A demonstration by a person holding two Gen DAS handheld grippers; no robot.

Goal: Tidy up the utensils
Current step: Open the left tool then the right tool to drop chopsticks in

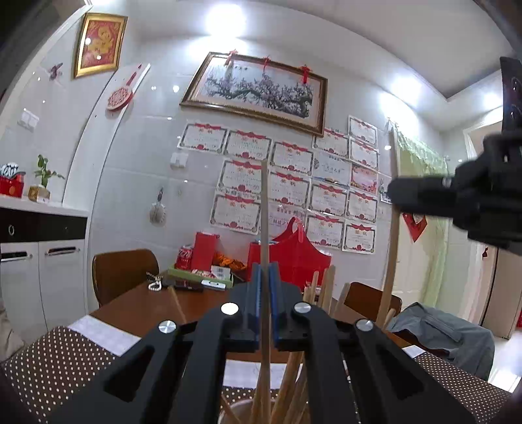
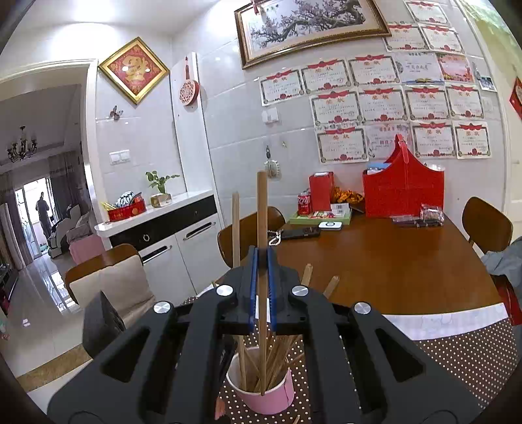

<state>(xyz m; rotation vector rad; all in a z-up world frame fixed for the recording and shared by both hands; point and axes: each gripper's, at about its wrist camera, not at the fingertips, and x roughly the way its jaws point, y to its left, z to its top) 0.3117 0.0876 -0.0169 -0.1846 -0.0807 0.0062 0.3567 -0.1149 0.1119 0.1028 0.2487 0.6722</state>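
Behind pink cup (image 2: 264, 391): red basket (image 2: 403, 192), cola can (image 2: 303, 204).

Bright indoor light, strong fisheye warp — both views.

Ceiling lamps (image 1: 225, 19) blow out to white and throw glare spots across the glossy wall tiles (image 1: 146, 137); a distant doorway (image 2: 36, 208) adds pale daylight. Straight edges bow toward the dark, vignetted corners. The other claw (image 1: 424, 192) at the right edge of the left view is soft and smeared — the far room stays fairly sharp.

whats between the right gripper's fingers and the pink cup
One upright chopstick, clamped by the right gripper, its lower end down in the pink cup; seen in the right wrist view.
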